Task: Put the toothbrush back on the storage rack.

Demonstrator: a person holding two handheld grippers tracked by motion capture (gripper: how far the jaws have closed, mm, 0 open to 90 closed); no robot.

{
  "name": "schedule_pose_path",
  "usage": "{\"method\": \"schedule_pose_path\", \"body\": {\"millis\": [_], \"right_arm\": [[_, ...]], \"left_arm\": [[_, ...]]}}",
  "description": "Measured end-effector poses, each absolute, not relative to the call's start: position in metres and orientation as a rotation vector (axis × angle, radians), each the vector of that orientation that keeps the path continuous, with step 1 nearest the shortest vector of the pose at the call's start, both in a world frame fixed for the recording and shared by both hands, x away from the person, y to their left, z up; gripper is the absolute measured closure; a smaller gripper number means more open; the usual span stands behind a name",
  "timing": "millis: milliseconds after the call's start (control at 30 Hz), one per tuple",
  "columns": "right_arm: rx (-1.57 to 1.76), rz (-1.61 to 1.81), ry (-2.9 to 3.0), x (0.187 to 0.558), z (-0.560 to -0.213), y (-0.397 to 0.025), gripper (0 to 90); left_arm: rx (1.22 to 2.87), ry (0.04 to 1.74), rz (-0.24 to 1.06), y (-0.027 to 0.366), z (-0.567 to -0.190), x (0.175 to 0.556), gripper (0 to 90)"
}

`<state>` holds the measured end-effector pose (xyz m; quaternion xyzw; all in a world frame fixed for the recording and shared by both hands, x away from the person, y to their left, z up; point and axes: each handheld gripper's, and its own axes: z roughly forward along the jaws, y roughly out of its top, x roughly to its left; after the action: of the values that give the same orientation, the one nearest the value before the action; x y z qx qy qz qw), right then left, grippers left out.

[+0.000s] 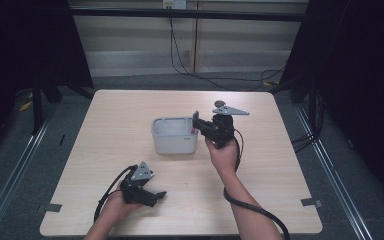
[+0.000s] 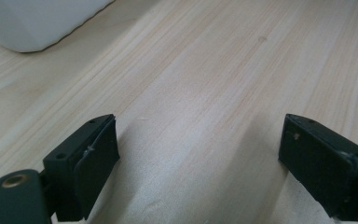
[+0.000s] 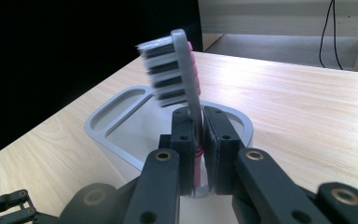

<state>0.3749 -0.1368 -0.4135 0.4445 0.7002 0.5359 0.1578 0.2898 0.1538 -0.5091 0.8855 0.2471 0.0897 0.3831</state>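
Your right hand-held gripper (image 1: 198, 121) is up at the right-hand wall of the grey holder (image 1: 175, 136), which sits near the middle of the wooden surface (image 1: 105, 125). Its jaws are pressed together on the pink handle of a toothbrush (image 3: 182, 70). In the right gripper view the brush stands nearly upright out of the jaws, tilted slightly to one side, with its striped dark and pale bristles facing left. The holder lies just behind and below the jaws there, and you can see its rim with a narrow slot-shaped compartment along its far left side and a larger opening beside it. The lower end of the handle is hidden behind the jaws, so you cannot tell whether it reaches into the holder. Your right hand (image 1: 223, 155) grips the tool body from below, on the near right of the holder, and the black cable trails back along your forearm.

Your left hand-held gripper (image 1: 156, 196) rests low over the surface, on the near side of the holder and to its left, well apart from it. Its jaws stand wide apart with nothing but bare wood between them. In the left gripper view a rounded pale corner of the holder (image 2: 37, 23) shows at the upper left, well beyond the jaw tips.
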Motion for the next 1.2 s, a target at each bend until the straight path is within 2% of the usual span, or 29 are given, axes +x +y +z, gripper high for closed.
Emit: {"method": "schedule_pose_path", "body": {"millis": [1200], "right_arm": [[1.270, 1.524, 2.034, 0.370, -0.424, -0.137, 82.1]], "left_arm": [[2.266, 0.627, 0.239, 0.154, -0.509, 0.290, 11.5]]}}
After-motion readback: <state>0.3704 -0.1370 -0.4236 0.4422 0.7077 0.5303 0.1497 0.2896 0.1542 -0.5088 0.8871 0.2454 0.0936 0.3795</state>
